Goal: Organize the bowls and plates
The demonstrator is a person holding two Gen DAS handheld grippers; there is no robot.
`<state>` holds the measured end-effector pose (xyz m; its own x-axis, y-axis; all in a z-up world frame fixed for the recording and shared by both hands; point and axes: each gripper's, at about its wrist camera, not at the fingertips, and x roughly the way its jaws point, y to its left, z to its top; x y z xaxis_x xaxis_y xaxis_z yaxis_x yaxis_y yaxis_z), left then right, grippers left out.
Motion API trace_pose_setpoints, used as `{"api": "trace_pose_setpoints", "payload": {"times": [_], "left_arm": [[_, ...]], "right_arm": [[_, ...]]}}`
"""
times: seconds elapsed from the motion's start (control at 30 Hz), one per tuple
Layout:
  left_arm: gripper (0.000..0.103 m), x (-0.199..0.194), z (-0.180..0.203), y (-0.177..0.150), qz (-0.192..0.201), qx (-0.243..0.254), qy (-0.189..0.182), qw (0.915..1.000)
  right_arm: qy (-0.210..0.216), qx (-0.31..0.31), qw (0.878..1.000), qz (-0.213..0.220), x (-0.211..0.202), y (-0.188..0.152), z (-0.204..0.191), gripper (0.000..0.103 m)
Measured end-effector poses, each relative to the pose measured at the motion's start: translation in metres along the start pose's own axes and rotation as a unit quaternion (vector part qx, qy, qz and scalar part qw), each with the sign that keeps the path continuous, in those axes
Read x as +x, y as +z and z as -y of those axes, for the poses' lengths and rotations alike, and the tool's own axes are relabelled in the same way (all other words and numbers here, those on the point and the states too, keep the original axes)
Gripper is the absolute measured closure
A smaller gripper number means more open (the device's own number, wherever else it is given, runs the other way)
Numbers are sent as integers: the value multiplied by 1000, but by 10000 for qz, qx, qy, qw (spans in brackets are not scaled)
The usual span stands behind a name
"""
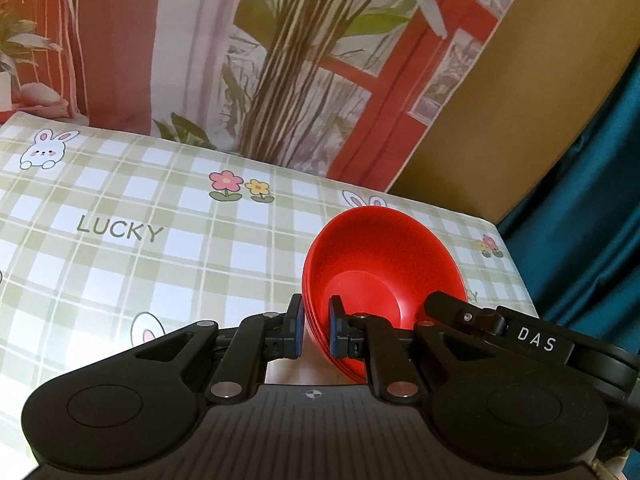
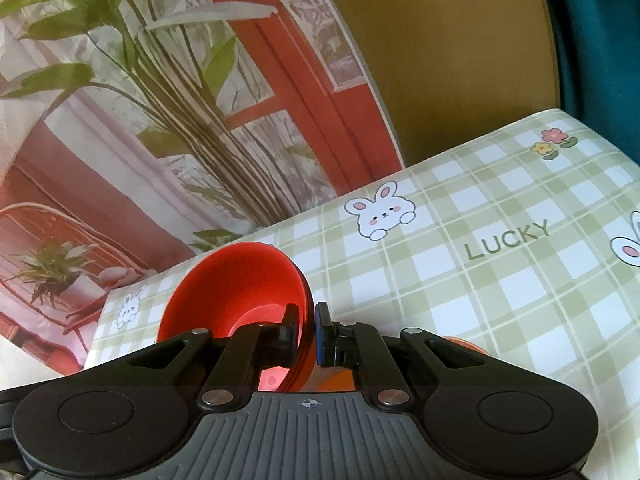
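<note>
A stack of nested red bowls point(image 1: 372, 276) hangs tilted above the checked tablecloth point(image 1: 160, 208). My left gripper point(image 1: 316, 328) is shut on the stack's left rim, one blue pad inside the bowl and one outside. In the right wrist view the same red bowls point(image 2: 236, 284) show at the lower left. There my right gripper point(image 2: 308, 332) is shut on the opposite rim. The right gripper's black finger point(image 1: 448, 304) reaches into the left wrist view across the bowls' right edge.
The green and white checked cloth point(image 2: 480, 280) with rabbits and "LUCKY" covers the table. A printed backdrop point(image 1: 280, 60) of plants and red window frames stands behind it. A teal curtain point(image 1: 592, 220) hangs at the right. An orange object point(image 2: 460, 344) peeks out under the right gripper.
</note>
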<state>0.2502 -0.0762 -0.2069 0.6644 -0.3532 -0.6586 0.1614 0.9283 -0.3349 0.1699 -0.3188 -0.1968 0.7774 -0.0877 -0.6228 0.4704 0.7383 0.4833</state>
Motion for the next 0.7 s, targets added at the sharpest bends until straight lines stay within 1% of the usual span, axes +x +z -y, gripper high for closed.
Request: {"api": "trace_pose_setpoints", "payload": {"times": [0.43,0.7], "left_arm": [[90,-9,20,-22,-38,216,-81,9997],[90,-6,34,-32,-174,377,-154,9990]], "right_arm": [[-35,92,9998,152,-35,-16,28,95],[-140,108,9996,219,-49,-24,49,95]]}}
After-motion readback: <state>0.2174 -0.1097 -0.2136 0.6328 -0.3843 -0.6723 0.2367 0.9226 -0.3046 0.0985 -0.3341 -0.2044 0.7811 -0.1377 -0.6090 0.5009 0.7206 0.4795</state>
